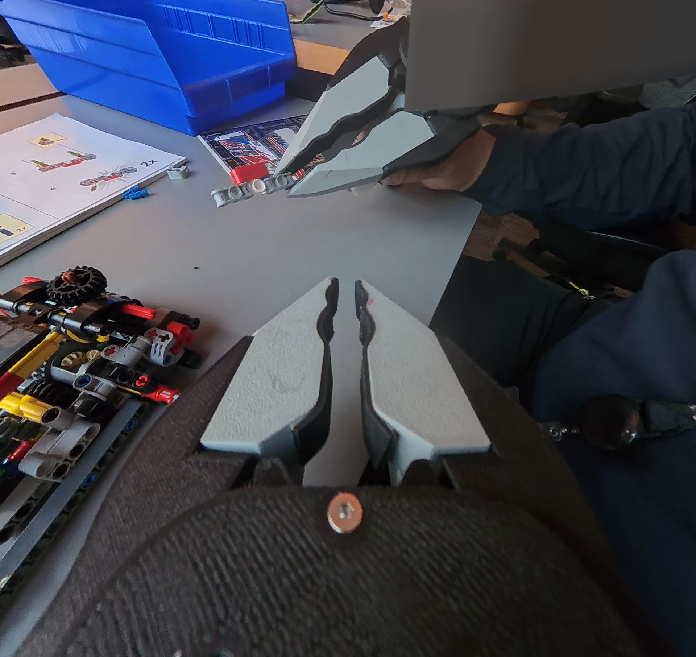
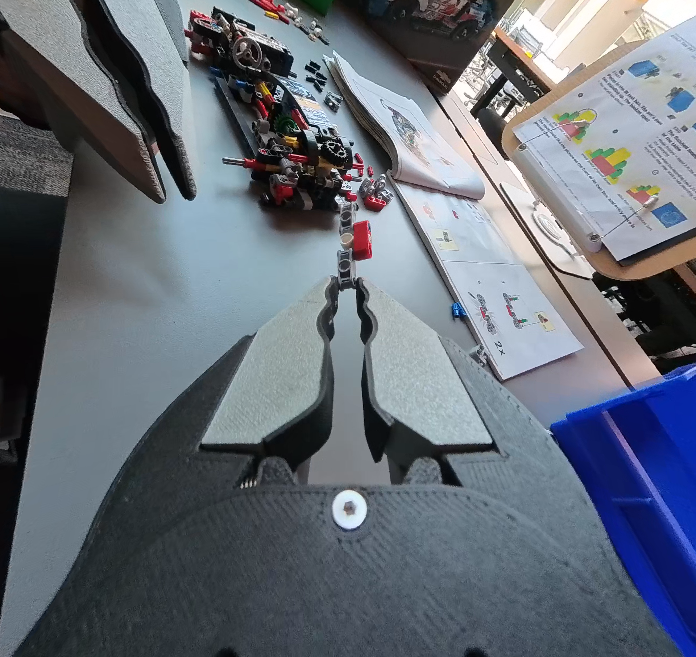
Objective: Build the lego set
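Note:
My right gripper [image 2: 345,284] is shut on the near end of a long grey beam [image 2: 344,262] and holds it just above the grey table [image 2: 150,300]. A red block [image 2: 363,239] and a tan bush [image 2: 346,240] sit on the beam. The left wrist view shows the same grip: the right gripper [image 1: 286,183], the beam [image 1: 241,192] and the red block [image 1: 248,172]. My left gripper [image 1: 346,284] hovers over bare table near its edge, jaws slightly apart with nothing between them. It also shows in the right wrist view [image 2: 175,194]. A part-built model chassis [image 1: 94,356] lies to its left.
An open instruction booklet [image 1: 75,171] lies on the table, with blue pins [image 1: 135,194] and a small grey connector [image 1: 177,171] beside it. A blue bin [image 1: 150,47] stands behind. A person's sleeve [image 1: 583,164] and legs are at the right, past the table edge. The gap from one gripper's tips to the other's is roughly 9 cm. Measured from the fingertips, the small grey connector [image 1: 177,171] is 15 cm or so from the right gripper and 25 cm from the left.

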